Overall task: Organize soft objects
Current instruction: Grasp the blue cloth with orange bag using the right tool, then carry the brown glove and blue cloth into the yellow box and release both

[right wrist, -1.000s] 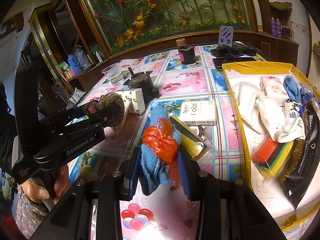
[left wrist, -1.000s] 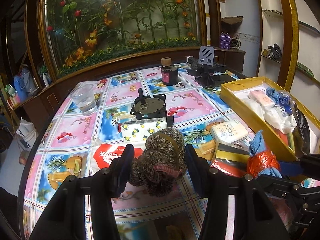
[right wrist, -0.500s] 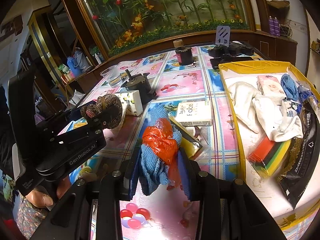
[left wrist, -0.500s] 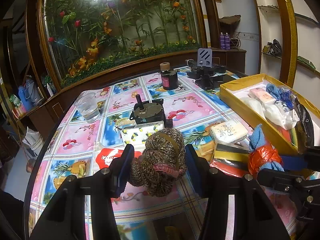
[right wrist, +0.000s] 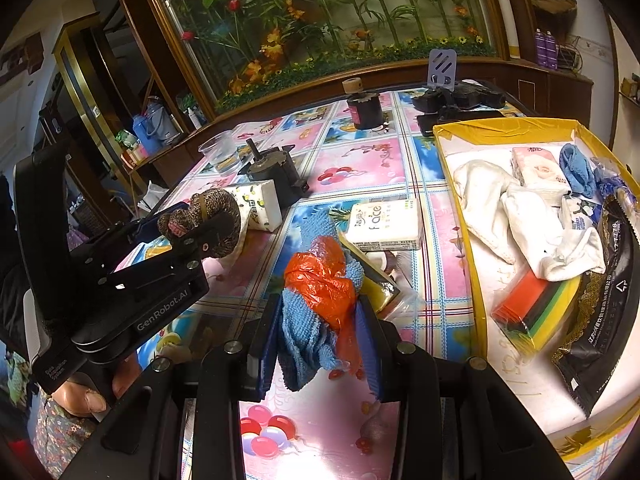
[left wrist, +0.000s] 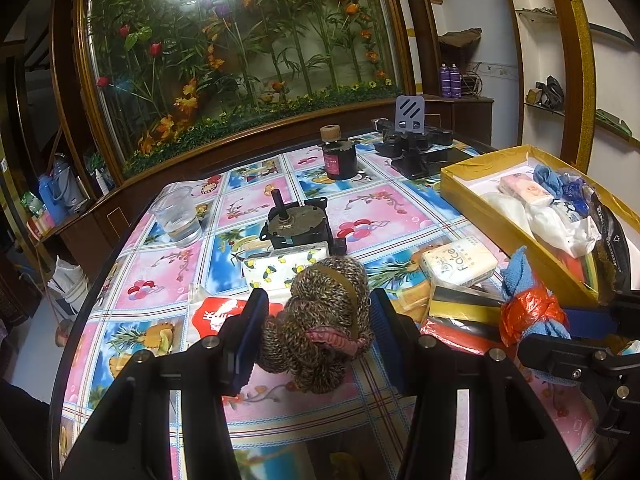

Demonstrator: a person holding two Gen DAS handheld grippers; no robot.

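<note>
**Both grippers loaded above the counter**

Partly hidden: red-and-white soft packet [left wrist: 218, 314] behind the left gripper [left wrist: 316, 330], only its printed end showing; packaged yellow-and-black sponge stack [left wrist: 460, 306] half covered by the right gripper's load. Lower edge of the flower-patterned counter [left wrist: 368, 208] cut off by black gripper bodies in both views. Print on the black foil bag [right wrist: 600, 320] too small to read.

Left gripper closed around a brown-speckled knitted bundle [left wrist: 324, 320], rolled, banded with a tan strip, pink cuff showing at the front, held clear above the counter. Right gripper [right wrist: 320, 332] clamped on a blue knitted cloth [right wrist: 304, 332] wrapped with crumpled orange plastic [right wrist: 324, 284], also lifted, just left of the yellow cardboard box [right wrist: 472, 240].

Inside the box: white socks [right wrist: 532, 220], pink tissue pack [right wrist: 538, 168], striped sponge pack [right wrist: 532, 312]. White "face" tissue pack [right wrist: 384, 224] lying on the counter beside the box.
</note>
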